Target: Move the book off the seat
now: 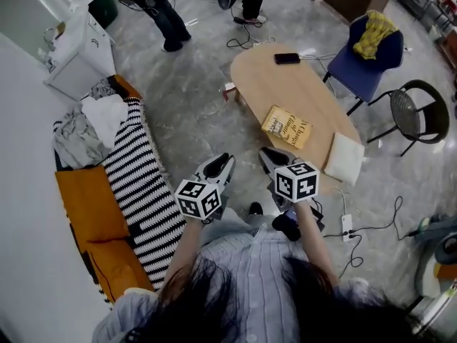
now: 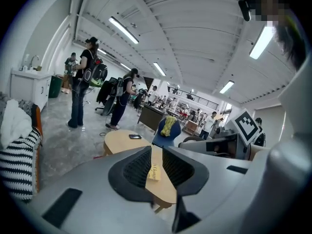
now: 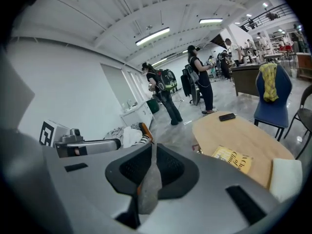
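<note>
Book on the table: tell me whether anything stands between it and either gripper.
Nothing visible does. The book lies flat on the wooden table; only that table's surface and floor lie between it and the left gripper and right gripper, both empty.

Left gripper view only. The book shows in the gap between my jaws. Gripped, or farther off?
Observer: Farther off. The head view shows the book flat on the table, well ahead of the left gripper, whose jaws are apart with nothing between them.
Operator: Right gripper?
Observer: The right gripper has its jaws together and holds nothing.
Operator: Anything by the book?
Observer: A white pad lies on the table's near end, to the book's right and apart from it.
</note>
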`<state>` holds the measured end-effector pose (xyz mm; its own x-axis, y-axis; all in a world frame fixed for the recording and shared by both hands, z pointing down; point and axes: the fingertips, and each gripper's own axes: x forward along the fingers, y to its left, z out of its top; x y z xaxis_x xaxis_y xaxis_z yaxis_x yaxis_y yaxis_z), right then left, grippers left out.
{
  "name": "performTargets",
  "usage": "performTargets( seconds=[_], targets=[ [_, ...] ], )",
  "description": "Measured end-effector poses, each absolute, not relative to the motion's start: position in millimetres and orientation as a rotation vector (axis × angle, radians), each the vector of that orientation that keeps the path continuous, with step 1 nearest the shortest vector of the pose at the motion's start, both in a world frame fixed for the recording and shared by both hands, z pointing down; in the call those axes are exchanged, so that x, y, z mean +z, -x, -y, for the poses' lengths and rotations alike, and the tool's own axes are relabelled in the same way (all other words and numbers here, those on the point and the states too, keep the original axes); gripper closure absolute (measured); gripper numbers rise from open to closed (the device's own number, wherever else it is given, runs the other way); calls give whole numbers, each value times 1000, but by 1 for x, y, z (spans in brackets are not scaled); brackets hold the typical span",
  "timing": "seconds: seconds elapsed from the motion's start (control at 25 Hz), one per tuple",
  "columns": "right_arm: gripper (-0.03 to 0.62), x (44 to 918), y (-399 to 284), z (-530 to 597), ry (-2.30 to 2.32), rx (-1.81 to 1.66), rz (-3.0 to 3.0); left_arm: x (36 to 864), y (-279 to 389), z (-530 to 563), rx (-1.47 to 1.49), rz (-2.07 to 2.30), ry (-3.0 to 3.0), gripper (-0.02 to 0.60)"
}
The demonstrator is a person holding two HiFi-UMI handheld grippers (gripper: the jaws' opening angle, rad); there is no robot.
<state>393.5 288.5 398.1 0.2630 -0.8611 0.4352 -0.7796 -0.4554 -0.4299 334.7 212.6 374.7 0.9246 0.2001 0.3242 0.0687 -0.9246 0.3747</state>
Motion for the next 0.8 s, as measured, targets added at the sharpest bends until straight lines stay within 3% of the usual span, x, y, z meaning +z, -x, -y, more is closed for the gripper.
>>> performTargets(
  seconds=[0.8],
  targets=[
    [554, 389, -243, -151, 2279, -995, -1786, 366, -181, -99, 461, -46, -2693, 500]
  ],
)
